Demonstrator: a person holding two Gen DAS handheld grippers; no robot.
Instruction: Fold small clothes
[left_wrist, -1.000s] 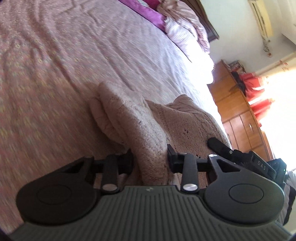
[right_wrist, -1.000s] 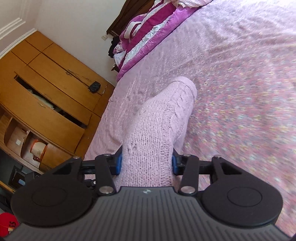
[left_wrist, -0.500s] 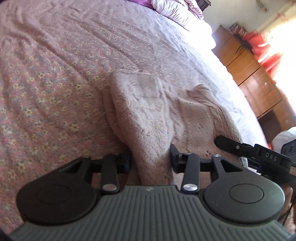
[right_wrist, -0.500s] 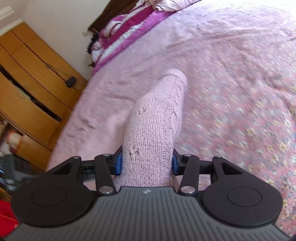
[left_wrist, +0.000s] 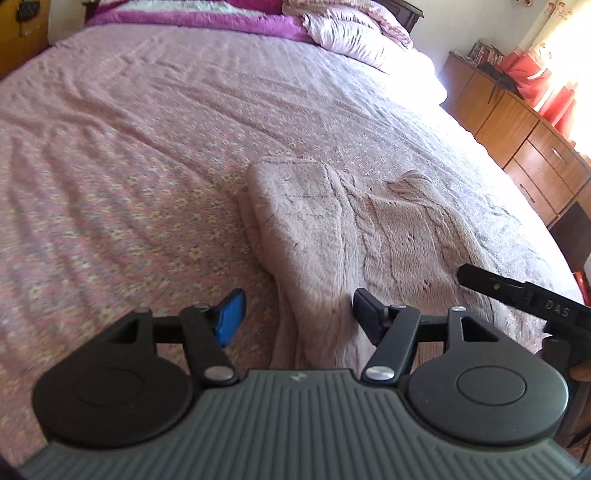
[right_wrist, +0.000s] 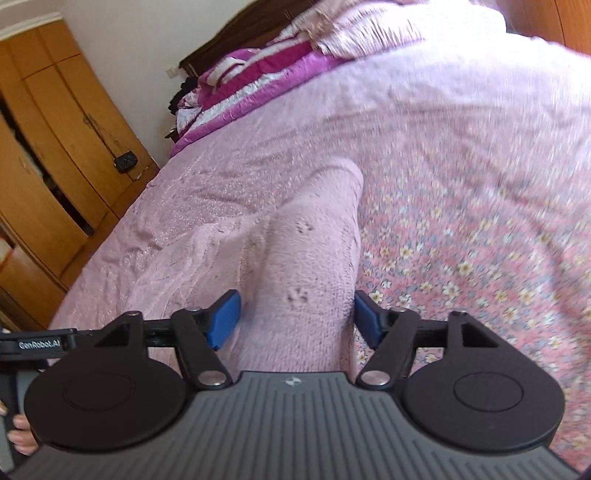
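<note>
A pale pink knitted garment (left_wrist: 354, 236) lies folded on the floral pink bedspread (left_wrist: 110, 206). My left gripper (left_wrist: 297, 317) is open, its blue-padded fingers apart on either side of the garment's near edge, which lies loose between them. In the right wrist view the same garment (right_wrist: 306, 258) runs away from me as a long folded strip. My right gripper (right_wrist: 295, 319) is open too, its pads standing just clear of the knit on both sides. The right gripper's black finger (left_wrist: 517, 291) shows at the right of the left wrist view.
Pillows and a purple blanket (left_wrist: 229, 18) lie at the head of the bed. A wooden dresser (left_wrist: 524, 122) stands to the right of the bed. A wooden wardrobe (right_wrist: 55, 147) stands to the left. The bedspread (right_wrist: 461, 221) stretches flat around the garment.
Both grippers have opened and let go of the garment. It has dropped from a raised fold to lie flat on the bed.
</note>
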